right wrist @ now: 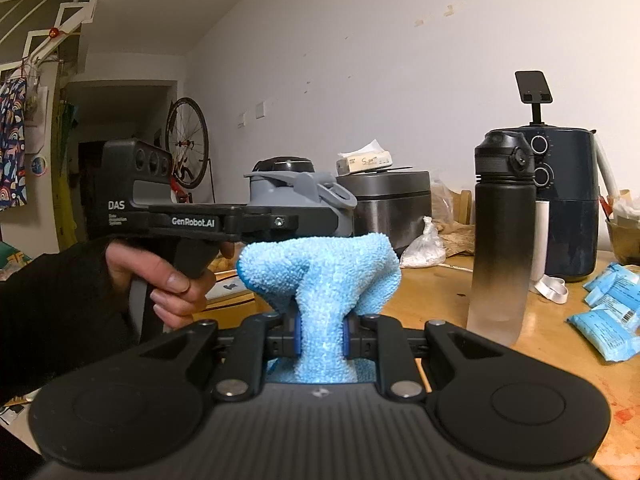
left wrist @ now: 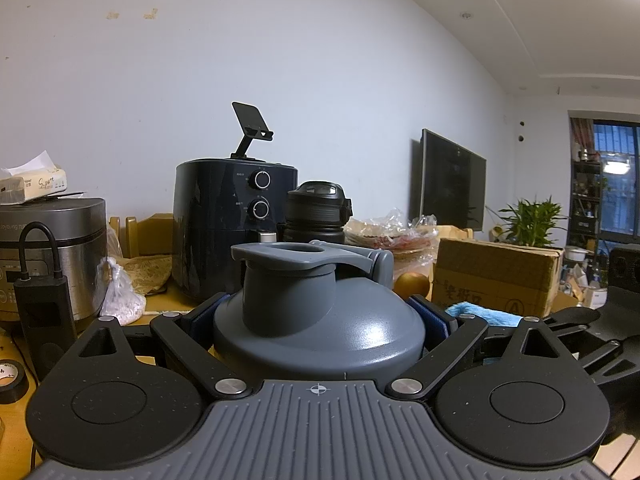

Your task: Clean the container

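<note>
A grey container with a domed lid and flip spout [left wrist: 316, 312] sits between the blue pads of my left gripper [left wrist: 318, 318], which is shut on its sides. From the right wrist view, a person's hand holds that left gripper [right wrist: 276, 222] level, with the grey container [right wrist: 296, 196] in its jaws. My right gripper [right wrist: 320, 336] is shut on a fluffy light-blue cloth [right wrist: 320, 268] that bunches out ahead of the fingers, just right of and below the container. A corner of the cloth [left wrist: 480, 314] shows beside the container in the left wrist view.
On the wooden table [right wrist: 440, 292] stand a black bottle [right wrist: 502, 232], a dark air fryer [left wrist: 232, 224], a steel rice cooker [left wrist: 52, 248] with a tissue box on top, a cardboard box [left wrist: 496, 280] and blue packets [right wrist: 608, 312]. A black pump [left wrist: 44, 320] and a tape roll [left wrist: 10, 380] lie at left.
</note>
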Demonstrator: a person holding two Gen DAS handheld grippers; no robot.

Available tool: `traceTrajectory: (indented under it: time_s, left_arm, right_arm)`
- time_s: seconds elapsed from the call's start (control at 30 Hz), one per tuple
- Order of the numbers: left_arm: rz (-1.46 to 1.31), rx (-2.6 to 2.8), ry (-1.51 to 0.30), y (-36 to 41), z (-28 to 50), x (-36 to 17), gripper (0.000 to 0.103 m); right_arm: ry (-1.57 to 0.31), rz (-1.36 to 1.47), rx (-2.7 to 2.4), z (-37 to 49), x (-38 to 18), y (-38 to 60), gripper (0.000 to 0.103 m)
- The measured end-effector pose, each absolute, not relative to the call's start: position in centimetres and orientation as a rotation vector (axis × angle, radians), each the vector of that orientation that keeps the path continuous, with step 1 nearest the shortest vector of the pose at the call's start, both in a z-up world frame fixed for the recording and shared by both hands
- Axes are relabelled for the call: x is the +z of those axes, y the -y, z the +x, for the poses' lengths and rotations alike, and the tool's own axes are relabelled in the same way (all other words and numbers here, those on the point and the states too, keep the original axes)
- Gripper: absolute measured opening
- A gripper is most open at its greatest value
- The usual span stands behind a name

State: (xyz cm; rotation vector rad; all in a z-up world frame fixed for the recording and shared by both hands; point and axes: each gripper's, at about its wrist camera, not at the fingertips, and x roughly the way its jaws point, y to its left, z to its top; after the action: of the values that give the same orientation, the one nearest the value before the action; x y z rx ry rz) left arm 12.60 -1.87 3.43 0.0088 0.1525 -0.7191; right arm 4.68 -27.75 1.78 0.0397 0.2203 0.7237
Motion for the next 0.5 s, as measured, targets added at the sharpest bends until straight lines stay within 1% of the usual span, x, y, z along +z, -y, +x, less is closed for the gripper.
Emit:
traceTrajectory:
  time_s: [0.5]
  left_arm:
    - [0.009, -0.721, -0.15, 1.7, 12.8, 3.7, 0.095]
  right_arm:
    - [-0.221, 0.048, 0.705, 3.5, 1.4, 28.7, 0.014]
